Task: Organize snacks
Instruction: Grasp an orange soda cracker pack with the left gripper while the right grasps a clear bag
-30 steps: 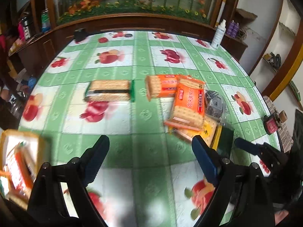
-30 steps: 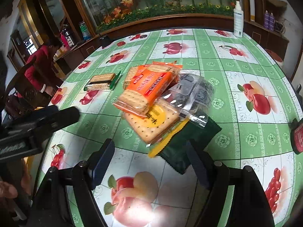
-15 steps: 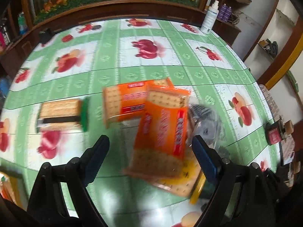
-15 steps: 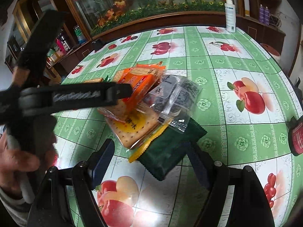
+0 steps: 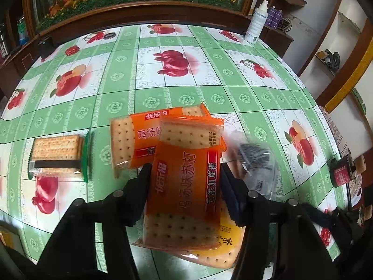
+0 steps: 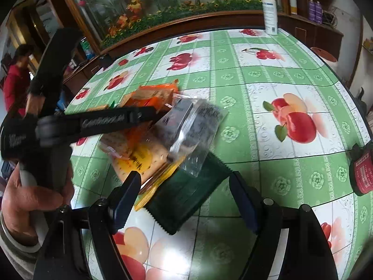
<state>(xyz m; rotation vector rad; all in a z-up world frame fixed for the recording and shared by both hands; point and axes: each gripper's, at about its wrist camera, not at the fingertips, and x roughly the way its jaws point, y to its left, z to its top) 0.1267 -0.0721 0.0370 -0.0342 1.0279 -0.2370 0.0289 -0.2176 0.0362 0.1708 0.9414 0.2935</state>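
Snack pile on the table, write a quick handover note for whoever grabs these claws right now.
Left claw: closing on the top orange cracker pack, pack between its jaws, not lifted.
Right claw: open, empty, over the dark green pack.
Pile: second orange pack, yellow pack, clear bag. A green-edged pack lies apart to the left.
Done: nothing visibly sorted here.
Left: lift the orange pack, then sort the rest.
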